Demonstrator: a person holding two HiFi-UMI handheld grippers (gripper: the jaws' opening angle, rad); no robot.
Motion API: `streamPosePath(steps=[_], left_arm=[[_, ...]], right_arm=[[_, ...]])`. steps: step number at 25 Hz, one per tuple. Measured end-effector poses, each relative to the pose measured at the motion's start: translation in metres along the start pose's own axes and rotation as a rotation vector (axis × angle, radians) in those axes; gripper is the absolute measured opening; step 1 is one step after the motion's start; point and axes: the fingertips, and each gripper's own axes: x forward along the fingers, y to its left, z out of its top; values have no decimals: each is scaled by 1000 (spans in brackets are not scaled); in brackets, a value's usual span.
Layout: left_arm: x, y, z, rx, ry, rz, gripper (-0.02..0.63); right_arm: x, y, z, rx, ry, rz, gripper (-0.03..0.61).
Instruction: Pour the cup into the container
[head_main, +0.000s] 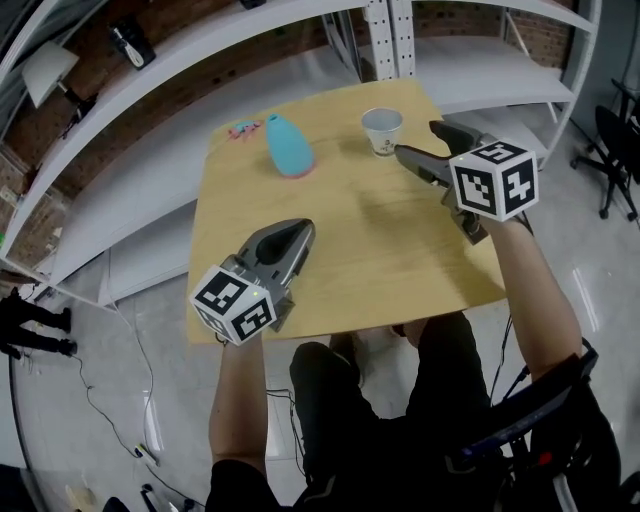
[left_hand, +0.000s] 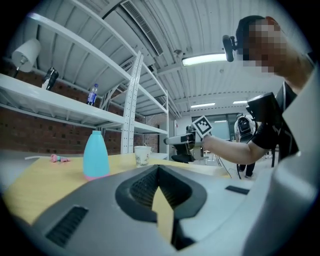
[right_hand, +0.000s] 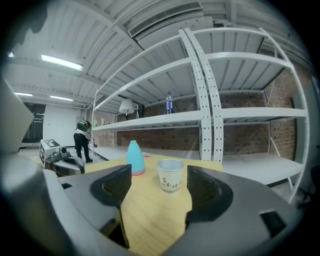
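A white paper cup (head_main: 382, 130) stands near the far right of the wooden table (head_main: 330, 270). My right gripper (head_main: 418, 141) hovers just right of it, open and empty, jaws aimed at the cup. In the right gripper view the cup (right_hand: 170, 175) stands a short way ahead, centred between the open jaws of the gripper (right_hand: 159, 191). A light-blue bottle-shaped container (head_main: 288, 146) stands to the cup's left; it also shows in both gripper views (right_hand: 135, 158) (left_hand: 96, 154). My left gripper (head_main: 300, 232) rests low over the table's near left, shut and empty. It sees the cup (left_hand: 142, 155) and the right gripper (left_hand: 182, 141) far ahead.
A small pink object (head_main: 240, 129) lies at the table's far left corner. White metal shelving (head_main: 390, 35) runs behind the table, an upright post just beyond the cup. The table's front edge (head_main: 350, 325) is close to the person's legs. An office chair (head_main: 612, 140) stands far right.
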Motion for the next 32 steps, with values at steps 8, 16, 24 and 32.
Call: streamPosePath(steps=[8, 16, 24, 32], left_arm=[[-81, -120, 34, 5, -36, 35, -2], [-169, -272, 46, -16, -54, 85, -2], [-268, -429, 43, -23, -75, 156, -2], [-366, -584, 66, -84, -79, 207, -2]], right_arm=[[-130, 85, -13, 21, -59, 23, 328], [-280, 194, -33, 49, -121, 105, 263], [-432, 298, -71, 55, -166, 123, 2], [-594, 396, -73, 63, -138, 128, 2]])
